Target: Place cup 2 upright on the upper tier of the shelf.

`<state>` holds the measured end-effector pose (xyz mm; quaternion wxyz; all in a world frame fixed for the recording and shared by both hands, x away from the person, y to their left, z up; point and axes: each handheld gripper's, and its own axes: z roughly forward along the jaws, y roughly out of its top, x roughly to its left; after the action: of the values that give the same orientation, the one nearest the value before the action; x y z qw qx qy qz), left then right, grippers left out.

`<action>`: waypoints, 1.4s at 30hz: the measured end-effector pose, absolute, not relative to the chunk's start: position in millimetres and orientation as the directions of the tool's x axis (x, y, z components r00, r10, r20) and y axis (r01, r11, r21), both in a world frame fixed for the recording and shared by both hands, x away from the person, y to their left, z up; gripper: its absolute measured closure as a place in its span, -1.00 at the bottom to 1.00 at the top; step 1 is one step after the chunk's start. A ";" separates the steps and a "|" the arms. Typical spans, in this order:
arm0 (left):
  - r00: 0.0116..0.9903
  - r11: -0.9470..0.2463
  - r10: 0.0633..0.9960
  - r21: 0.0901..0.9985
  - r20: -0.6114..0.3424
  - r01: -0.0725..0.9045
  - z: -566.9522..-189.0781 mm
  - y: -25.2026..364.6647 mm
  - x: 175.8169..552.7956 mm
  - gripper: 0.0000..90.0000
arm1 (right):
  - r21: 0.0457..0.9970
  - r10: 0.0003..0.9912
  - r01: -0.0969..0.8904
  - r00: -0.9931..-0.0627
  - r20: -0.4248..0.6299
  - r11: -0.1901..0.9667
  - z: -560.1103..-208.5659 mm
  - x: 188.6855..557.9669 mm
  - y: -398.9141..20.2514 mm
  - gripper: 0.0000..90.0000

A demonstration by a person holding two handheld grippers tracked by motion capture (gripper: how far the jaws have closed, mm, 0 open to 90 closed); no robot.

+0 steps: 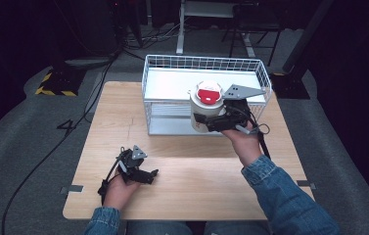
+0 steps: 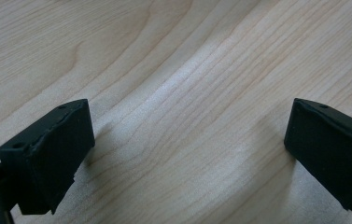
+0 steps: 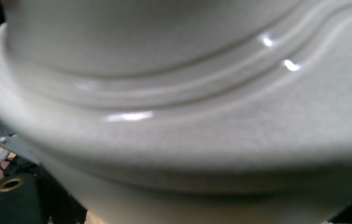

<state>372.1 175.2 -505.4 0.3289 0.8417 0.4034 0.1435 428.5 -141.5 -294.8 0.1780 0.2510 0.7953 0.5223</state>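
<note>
Jaws around white tub (image 1: 205, 110), red label unreadable

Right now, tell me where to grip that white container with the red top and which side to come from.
Grip the white container around its round side wall, below the ridged rim of its lid, coming level from the person's side of the wire rack. It stands upright, and the red top offers no edge to pinch. The right gripper already holds it that way.

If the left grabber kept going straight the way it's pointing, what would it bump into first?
Probably the wooden table. The left gripper stands open, its jaws angled down at bare wood, nothing between.
</note>
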 end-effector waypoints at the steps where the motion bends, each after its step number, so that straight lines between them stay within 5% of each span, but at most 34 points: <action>1: 0.634 -0.464 0.773 0.667 -0.016 0.583 -504.9 175.7 371.9 -0.95 | 0.921 0.587 0.208 -0.809 -0.029 0.331 -291.1 430.0 -141.5 -0.72; 18: 0.631 -0.456 0.776 0.669 -0.024 0.587 -505.2 175.7 370.5 -0.95 | 0.929 0.636 0.206 -0.771 -0.039 0.308 -248.4 461.1 -136.7 -0.72; 42: 0.638 -0.462 0.770 0.665 -0.028 0.586 -504.9 175.7 371.7 -0.95 | 0.918 0.736 0.271 -0.676 -0.033 0.291 -240.2 524.1 -138.5 -0.72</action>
<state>371.7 175.7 -504.9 0.3279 0.8435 0.4019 0.1395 524.1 -138.5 -240.2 0.2337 0.3275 0.7686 0.4973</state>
